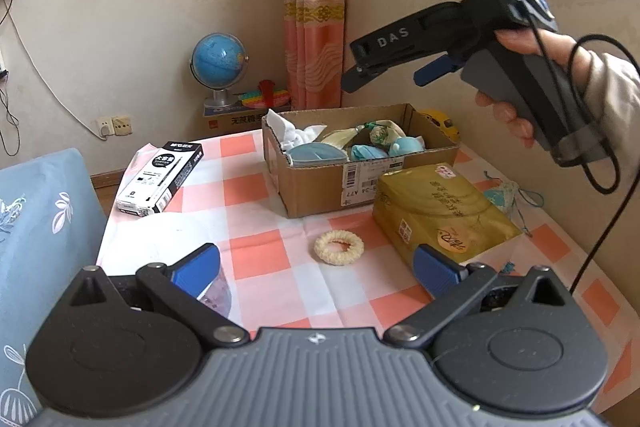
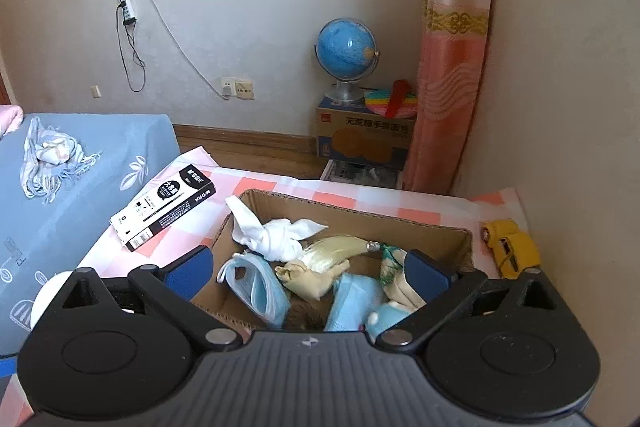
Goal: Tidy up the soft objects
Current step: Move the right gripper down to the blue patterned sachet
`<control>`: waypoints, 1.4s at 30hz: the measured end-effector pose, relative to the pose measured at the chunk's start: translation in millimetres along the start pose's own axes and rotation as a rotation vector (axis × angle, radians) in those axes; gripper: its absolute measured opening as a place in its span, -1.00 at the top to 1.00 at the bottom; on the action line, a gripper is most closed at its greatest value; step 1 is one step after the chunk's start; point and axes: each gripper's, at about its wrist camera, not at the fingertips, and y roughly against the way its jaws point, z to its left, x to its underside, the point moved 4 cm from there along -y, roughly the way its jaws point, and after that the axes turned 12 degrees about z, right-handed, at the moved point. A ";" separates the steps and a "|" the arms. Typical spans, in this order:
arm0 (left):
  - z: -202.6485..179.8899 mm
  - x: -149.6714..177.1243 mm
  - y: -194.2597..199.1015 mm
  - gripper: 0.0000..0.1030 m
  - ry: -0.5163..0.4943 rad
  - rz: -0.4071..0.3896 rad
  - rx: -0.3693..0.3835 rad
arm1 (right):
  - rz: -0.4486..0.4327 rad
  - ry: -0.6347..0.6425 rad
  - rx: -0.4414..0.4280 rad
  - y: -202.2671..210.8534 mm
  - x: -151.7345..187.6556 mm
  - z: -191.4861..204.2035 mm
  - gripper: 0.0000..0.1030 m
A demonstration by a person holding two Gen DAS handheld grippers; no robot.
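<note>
right gripper [image 2: 308, 269]: held over cardboard box [image 2: 436, 227], jaws wide, nothing gripped, prob for a drop.
left gripper [image 1: 316, 269]: spread empty, near cream scrunchie [image 1: 339, 247], likely next.
soft objects [image 2: 280, 247]: piled in box.

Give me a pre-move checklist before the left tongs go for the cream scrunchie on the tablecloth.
1. Left tongs open and empty: ok.
2. Cream scrunchie lies clear on the cloth, nothing on top of it: ok.
3. Yellow tissue pack sits close to the scrunchie's right; room for the right-hand finger: cannot tell.
4. Right tongs open, holding nothing, above the cardboard box: ok.
5. Free room in the box for another soft item: ok.
</note>
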 end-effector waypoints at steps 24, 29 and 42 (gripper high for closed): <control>-22.6 18.5 29.0 -0.99 -0.011 -0.012 0.011 | -0.123 -0.076 0.124 103.4 134.3 8.4 -1.00; -28.8 21.4 29.2 -0.99 -0.014 0.001 0.027 | -0.123 -0.135 0.189 108.3 177.3 0.0 -1.00; -38.8 22.5 15.1 -0.99 -0.021 0.042 0.048 | -0.027 -0.266 0.305 81.7 233.6 -44.7 -1.00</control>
